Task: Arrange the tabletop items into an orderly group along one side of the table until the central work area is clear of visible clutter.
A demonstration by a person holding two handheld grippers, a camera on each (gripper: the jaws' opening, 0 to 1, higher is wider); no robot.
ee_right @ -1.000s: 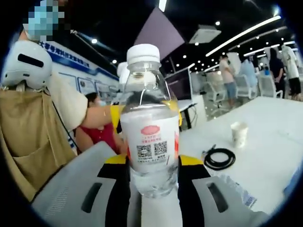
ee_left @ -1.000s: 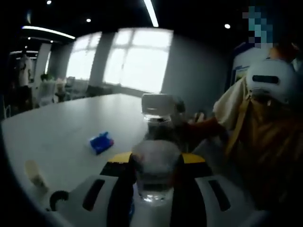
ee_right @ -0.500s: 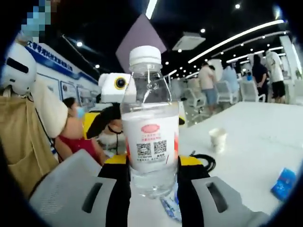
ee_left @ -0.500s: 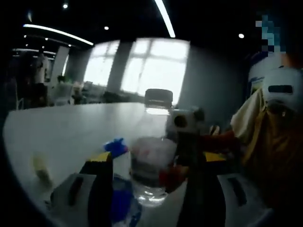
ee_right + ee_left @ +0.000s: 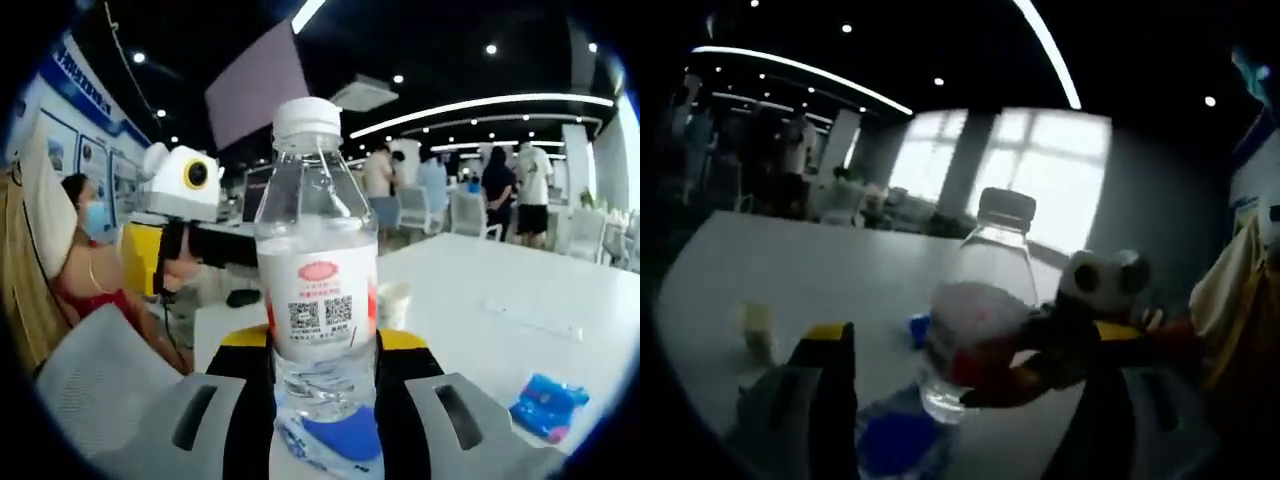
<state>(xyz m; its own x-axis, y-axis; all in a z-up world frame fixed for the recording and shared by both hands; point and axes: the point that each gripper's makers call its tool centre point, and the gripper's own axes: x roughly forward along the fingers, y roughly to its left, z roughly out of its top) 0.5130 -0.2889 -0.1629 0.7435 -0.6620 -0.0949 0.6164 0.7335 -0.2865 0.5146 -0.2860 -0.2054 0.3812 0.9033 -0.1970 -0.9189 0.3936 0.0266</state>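
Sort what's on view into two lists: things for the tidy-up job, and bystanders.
Job:
water bottle, held in the right gripper
blue packet on the white table
paper cup
small pale block

Bystanders:
office chairs
people standing behind
ceiling lights

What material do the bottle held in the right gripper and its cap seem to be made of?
The bottle looks like clear, glossy thin plastic: the room shows through its upper part, and highlights run along the shoulder. Its white label seems to be a printed film or paper wrap. The cap looks like opaque white plastic with a matte finish.
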